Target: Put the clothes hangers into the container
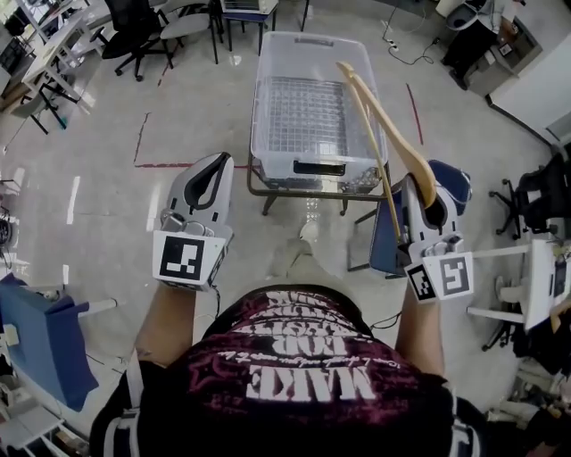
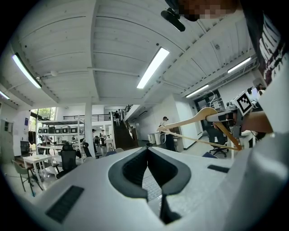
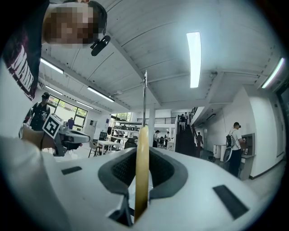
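wooden hanger (image 1: 397, 134) edge-on between jaws of right gripper (image 1: 428, 193), beside clear container (image 1: 263, 107)

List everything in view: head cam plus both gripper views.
container: one, clear plastic, ahead on a stand
stand: one, dark metal, under the container
hanger: one, wooden, in the right gripper, reaching over the container's right rim
blue chairs: two, lower left and behind the right gripper
office chairs: black, far upper left
floor tape: red, left of the stand
left gripper: white, jaws together, nothing held
right gripper: white, shut on the hanger
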